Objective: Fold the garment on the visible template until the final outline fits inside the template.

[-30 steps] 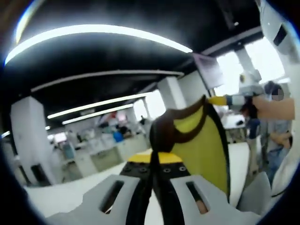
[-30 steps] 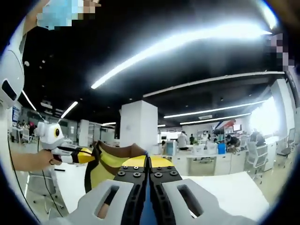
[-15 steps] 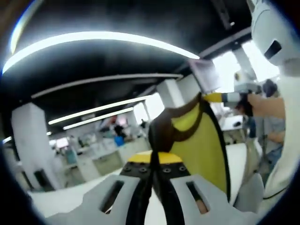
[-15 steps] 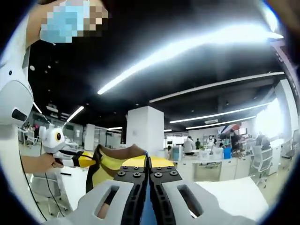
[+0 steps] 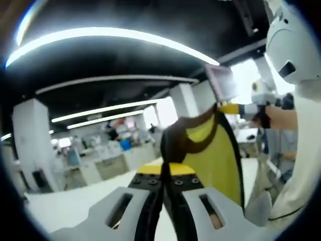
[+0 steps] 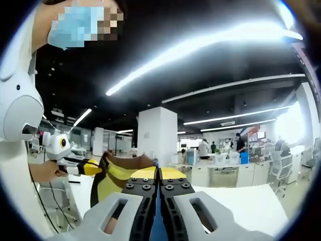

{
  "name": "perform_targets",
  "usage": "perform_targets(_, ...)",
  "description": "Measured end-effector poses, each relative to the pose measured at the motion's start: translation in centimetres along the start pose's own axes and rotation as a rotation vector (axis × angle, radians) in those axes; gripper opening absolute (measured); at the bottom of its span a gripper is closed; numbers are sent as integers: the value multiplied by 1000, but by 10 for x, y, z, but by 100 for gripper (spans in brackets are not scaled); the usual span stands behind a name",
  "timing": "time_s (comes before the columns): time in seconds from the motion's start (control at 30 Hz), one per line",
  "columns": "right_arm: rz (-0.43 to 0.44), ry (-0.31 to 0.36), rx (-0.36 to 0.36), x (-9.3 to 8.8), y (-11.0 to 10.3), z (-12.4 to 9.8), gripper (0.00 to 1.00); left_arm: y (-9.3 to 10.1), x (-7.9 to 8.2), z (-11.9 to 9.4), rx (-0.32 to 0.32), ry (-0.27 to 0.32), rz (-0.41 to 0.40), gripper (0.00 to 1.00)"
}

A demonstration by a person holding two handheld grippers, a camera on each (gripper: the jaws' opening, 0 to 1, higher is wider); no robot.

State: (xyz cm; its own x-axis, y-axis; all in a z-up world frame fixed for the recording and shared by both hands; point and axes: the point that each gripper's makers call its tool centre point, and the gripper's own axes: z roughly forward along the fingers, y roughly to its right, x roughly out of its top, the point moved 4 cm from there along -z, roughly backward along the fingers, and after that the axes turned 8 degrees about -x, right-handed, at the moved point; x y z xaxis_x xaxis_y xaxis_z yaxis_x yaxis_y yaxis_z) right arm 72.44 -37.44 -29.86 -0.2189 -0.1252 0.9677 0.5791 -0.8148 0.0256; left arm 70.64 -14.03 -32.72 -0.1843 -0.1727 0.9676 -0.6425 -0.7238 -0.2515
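A yellow garment [image 5: 215, 155] with dark brown trim hangs in the air, stretched between both grippers. In the left gripper view my left gripper [image 5: 164, 181] is shut on a brown-edged fold of it. The cloth runs up and right to the yellow-tipped right gripper [image 5: 239, 108], held by a hand [image 5: 276, 118]. In the right gripper view my right gripper [image 6: 158, 183] is shut on the garment [image 6: 113, 183]. The left gripper [image 6: 75, 165] holds its other end at the left, in a hand [image 6: 42, 170]. No template is visible.
A white table top [image 5: 75, 206] [image 6: 241, 206] lies below the grippers. Behind it are a white column [image 6: 155, 135], office desks [image 6: 220, 173] with people, and long ceiling lights. The person's white clothing [image 5: 296, 165] is close at the side.
Both views have shifted slightly with the hands. The garment stays stretched between the two shut grippers, at about the same height.
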Motion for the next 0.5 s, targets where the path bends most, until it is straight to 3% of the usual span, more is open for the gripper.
perform_targets(0.23, 44, -81, -8, -48, 12, 18, 1, -7, -45, 16, 2, -98, -30, 0)
perform_targets(0.5, 77, -131, -27, -96, 28, 51, 1, -32, -86, 36, 38, -125, -85, 0)
